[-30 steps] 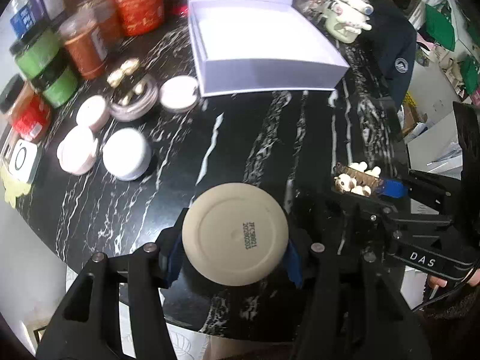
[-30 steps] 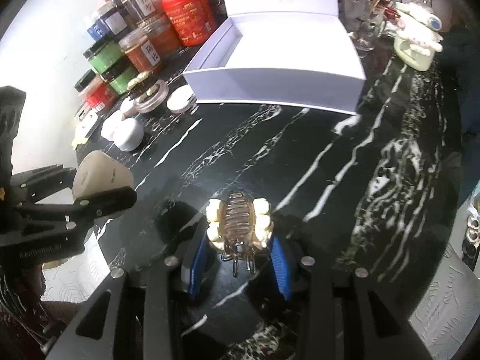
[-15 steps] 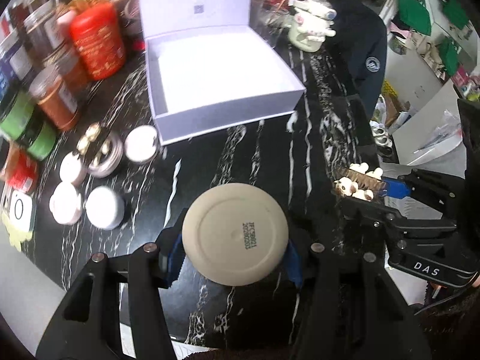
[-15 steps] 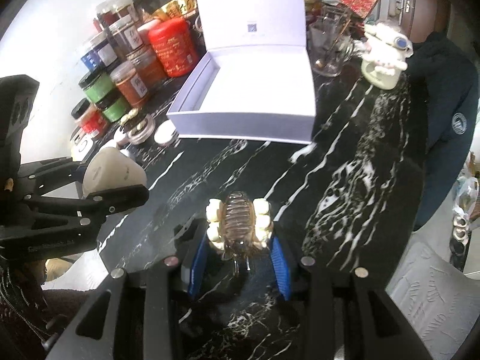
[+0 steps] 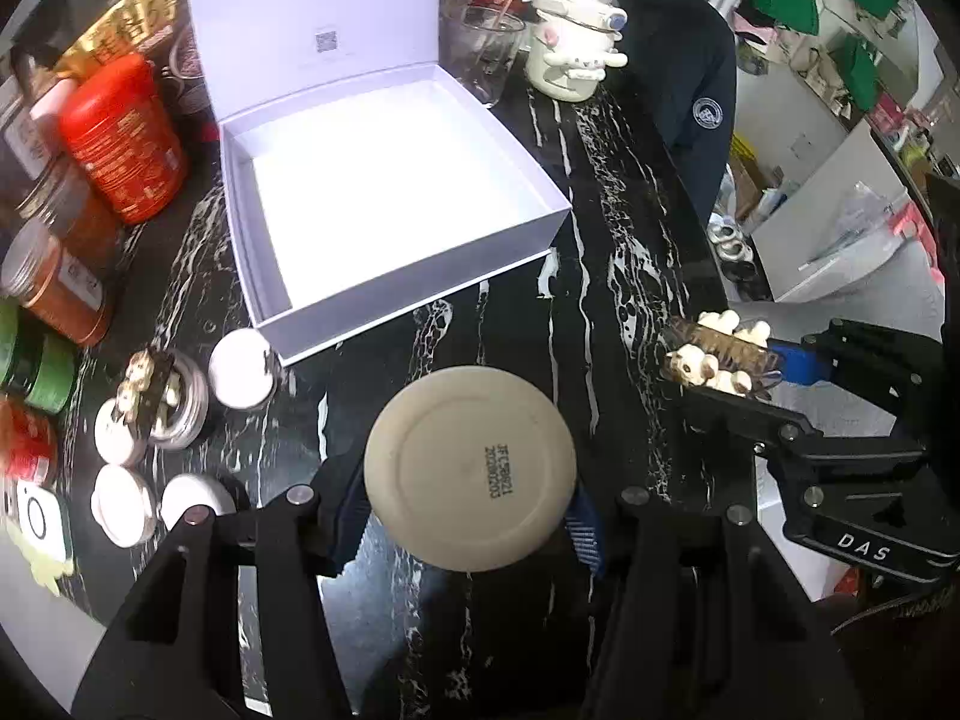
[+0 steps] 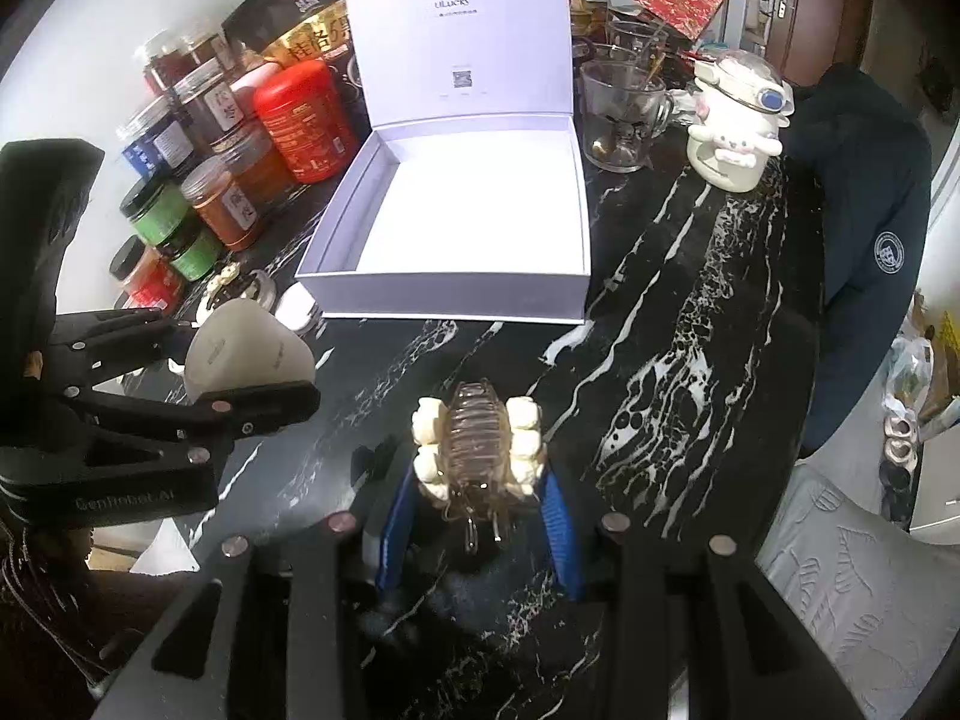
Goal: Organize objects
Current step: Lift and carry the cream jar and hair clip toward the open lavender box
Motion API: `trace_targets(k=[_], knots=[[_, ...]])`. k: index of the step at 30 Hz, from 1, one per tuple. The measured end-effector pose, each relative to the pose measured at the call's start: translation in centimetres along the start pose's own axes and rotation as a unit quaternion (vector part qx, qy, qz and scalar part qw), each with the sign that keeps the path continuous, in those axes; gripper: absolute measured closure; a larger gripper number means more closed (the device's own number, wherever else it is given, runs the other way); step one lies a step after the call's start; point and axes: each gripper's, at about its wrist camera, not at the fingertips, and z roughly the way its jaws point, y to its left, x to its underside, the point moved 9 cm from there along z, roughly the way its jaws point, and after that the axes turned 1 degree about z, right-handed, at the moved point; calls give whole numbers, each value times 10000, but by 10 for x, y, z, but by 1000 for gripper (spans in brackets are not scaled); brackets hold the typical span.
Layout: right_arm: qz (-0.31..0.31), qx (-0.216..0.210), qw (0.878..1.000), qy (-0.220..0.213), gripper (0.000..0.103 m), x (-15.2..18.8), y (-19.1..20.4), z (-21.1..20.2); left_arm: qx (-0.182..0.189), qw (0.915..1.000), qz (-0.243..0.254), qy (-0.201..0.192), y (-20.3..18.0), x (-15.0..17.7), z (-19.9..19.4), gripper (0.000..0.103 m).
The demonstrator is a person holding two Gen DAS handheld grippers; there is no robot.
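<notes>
Both grippers have risen above the marble table (image 6: 690, 300) (box (image 5: 384, 192) ahead), jaws clamping cream jar (image 5: 471, 468) and hair clip (image 6: 477, 444).

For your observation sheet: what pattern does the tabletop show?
Black with white marble-like veins; clearest in the right wrist view.

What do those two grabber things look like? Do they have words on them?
Both are chunky black plastic tools with silver screw heads on their long flat fingers. The fingertip pads are ribbed blue rubber. The left gripper carries faint grey lettering on its body, and the right gripper has white letters spelling DAS. A dark knitted sleeve shows behind the left one.
</notes>
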Motion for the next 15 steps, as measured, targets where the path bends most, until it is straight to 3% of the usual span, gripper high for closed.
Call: trace_targets(k=[15], knots=[[92, -6, 9998, 202, 63, -45, 4, 37, 310, 9989, 242, 273, 32, -32, 22, 50]])
